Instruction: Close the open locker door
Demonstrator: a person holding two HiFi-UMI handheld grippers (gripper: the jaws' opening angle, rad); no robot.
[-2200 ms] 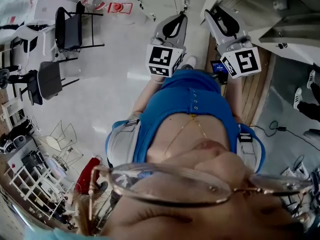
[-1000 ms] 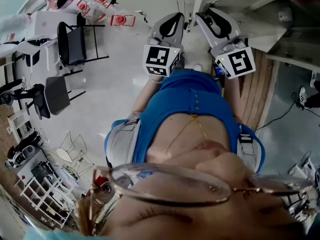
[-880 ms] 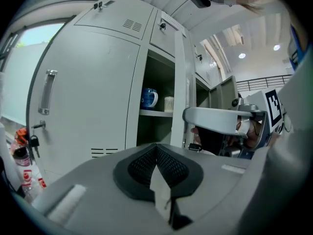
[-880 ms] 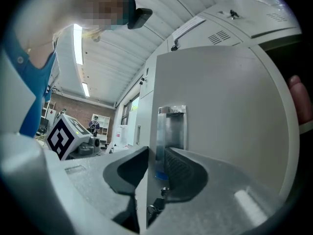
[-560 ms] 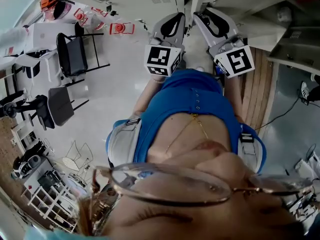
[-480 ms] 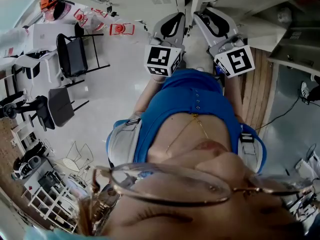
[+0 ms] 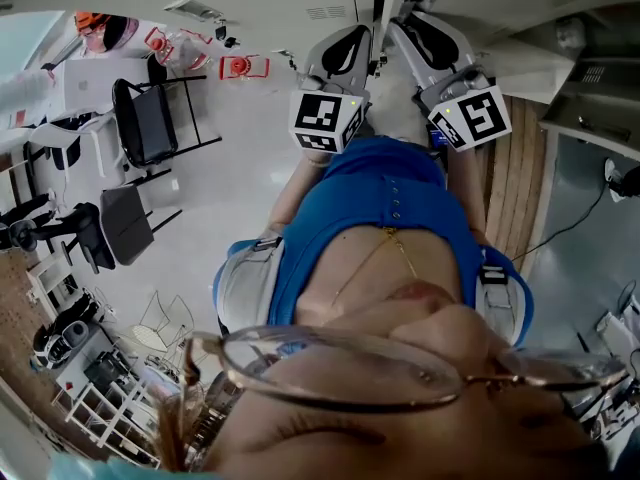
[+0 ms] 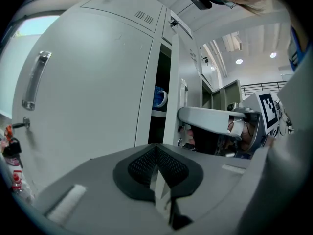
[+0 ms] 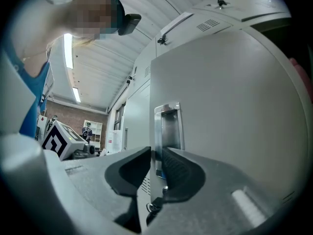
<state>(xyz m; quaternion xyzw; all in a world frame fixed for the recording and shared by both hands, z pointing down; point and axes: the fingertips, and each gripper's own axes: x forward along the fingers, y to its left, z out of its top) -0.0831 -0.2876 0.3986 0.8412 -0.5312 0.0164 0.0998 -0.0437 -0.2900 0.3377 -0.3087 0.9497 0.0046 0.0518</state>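
Observation:
The open locker door (image 9: 234, 97) is grey, with a recessed metal handle (image 9: 167, 126). My right gripper (image 9: 155, 165) straddles its free edge. Its jaws are closing with that edge between them, and a pad (image 9: 178, 173) lies over the door's face. In the left gripper view the door's edge (image 8: 172, 82) stands ajar beside a dark gap, where a blue mug (image 8: 159, 97) sits on a shelf. My left gripper (image 8: 157, 168) is shut on nothing and points at the locker front. In the head view the left gripper (image 7: 352, 36) and right gripper (image 7: 405, 23) are both raised at the locker.
Left of the gap is a closed locker door (image 8: 88, 82) with a bar handle (image 8: 34, 80). Two black chairs (image 7: 145, 118) (image 7: 120, 223) stand on the pale floor to the left. A wire rack (image 7: 100, 408) is at lower left and a wooden strip (image 7: 505, 168) at right.
Both grippers have come closer to the locker's edge since the earliest frame. The head view has shifted slightly, and the right gripper's marker cube has tilted a little.

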